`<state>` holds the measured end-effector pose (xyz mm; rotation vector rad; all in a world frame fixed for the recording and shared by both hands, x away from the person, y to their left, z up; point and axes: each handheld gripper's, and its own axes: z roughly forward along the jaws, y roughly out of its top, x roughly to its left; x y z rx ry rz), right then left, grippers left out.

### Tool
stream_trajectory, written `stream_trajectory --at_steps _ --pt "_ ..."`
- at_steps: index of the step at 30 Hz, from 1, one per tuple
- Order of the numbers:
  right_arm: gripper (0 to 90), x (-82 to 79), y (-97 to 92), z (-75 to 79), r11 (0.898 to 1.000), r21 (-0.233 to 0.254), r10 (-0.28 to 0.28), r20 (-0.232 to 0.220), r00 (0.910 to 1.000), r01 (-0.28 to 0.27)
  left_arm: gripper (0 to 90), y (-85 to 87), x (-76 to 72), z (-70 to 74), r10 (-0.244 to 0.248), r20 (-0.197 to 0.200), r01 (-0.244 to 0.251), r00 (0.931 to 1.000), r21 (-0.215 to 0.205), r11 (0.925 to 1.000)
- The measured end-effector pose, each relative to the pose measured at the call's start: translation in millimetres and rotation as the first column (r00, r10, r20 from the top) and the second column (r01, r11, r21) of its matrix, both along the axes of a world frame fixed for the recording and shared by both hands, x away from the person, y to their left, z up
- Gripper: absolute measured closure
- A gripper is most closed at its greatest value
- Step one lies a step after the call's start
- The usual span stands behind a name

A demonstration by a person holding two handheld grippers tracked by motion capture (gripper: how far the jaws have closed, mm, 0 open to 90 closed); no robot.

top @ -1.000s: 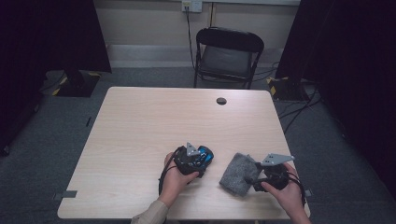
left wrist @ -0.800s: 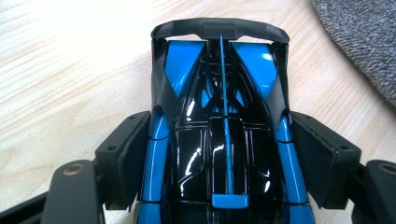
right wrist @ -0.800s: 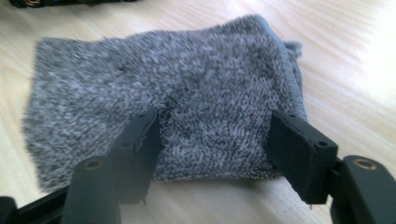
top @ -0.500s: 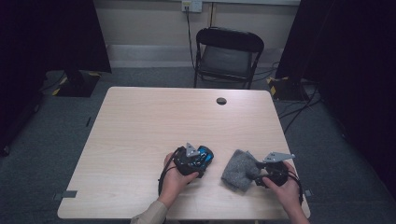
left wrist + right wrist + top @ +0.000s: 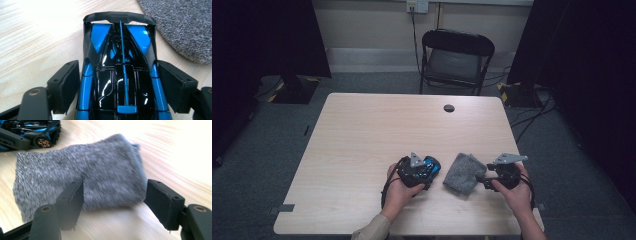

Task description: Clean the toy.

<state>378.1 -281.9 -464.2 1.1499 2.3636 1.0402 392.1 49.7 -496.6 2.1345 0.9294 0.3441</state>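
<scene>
A blue and black toy car (image 5: pixel 120 50) rests on the table between the jaws of my left gripper (image 5: pixel 118 67). Those jaws have just been opening, and the pads (image 5: pixel 67 82) flank the car's sides without visibly pressing. In the high view the left gripper (image 5: pixel 424 170) and car (image 5: pixel 431 164) sit near the table's front. A grey knitted cloth (image 5: pixel 75 165) lies flat just right of the car. My right gripper (image 5: pixel 113 187) points at the cloth's near edge. Its jaws have just been opening and stand wide, one pad over the cloth. The high view shows the cloth (image 5: pixel 463 172) and the right gripper (image 5: pixel 484 177).
The light wooden table (image 5: pixel 387 130) has a dark round cable hole (image 5: pixel 449 108) near its far edge. A black folding chair (image 5: pixel 455 55) stands behind the table. Cables lie on the carpet at the right (image 5: pixel 532 120).
My right hand has shifted a little away from the table's front edge, and the grey cloth now lies flatter. The left hand and the car have stayed put.
</scene>
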Motion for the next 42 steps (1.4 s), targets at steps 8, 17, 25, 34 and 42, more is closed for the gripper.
stream_trajectory --at_steps 8,17,25,34,42 --pt "37.7 -3.1 -21.4 -9.5 0.996 0.023 -0.084 -0.015 0.9964 0.084 19.7 -5.0 2.7 -0.1 0.009 -0.005 -0.009 0.9999 0.02 0.9998" --pt "35.4 26.1 -4.8 -25.1 0.991 -0.063 -0.117 0.004 0.9932 0.117 19.4 -3.6 2.5 -0.9 -0.003 -0.003 0.003 1.0 0.007 1.0" --pt "32.5 35.5 9.7 -4.9 0.989 -0.017 -0.148 0.009 0.9889 0.148 18.5 -3.9 2.9 -1.4 -0.007 0.001 0.007 1.0 0.008 0.9999" --pt "21.7 15.1 68.5 3.2 0.987 0.094 -0.126 -0.012 0.9919 0.127 18.0 -4.6 1.9 -1.6 0.014 0.007 -0.014 0.9999 0.013 0.9998" --pt "18.8 15.5 101.6 -21.3 0.985 -0.054 -0.164 -0.001 0.9865 0.163 18.6 -2.9 2.3 -1.8 0.01 0.0 -0.01 0.9999 -0.003 0.9999"
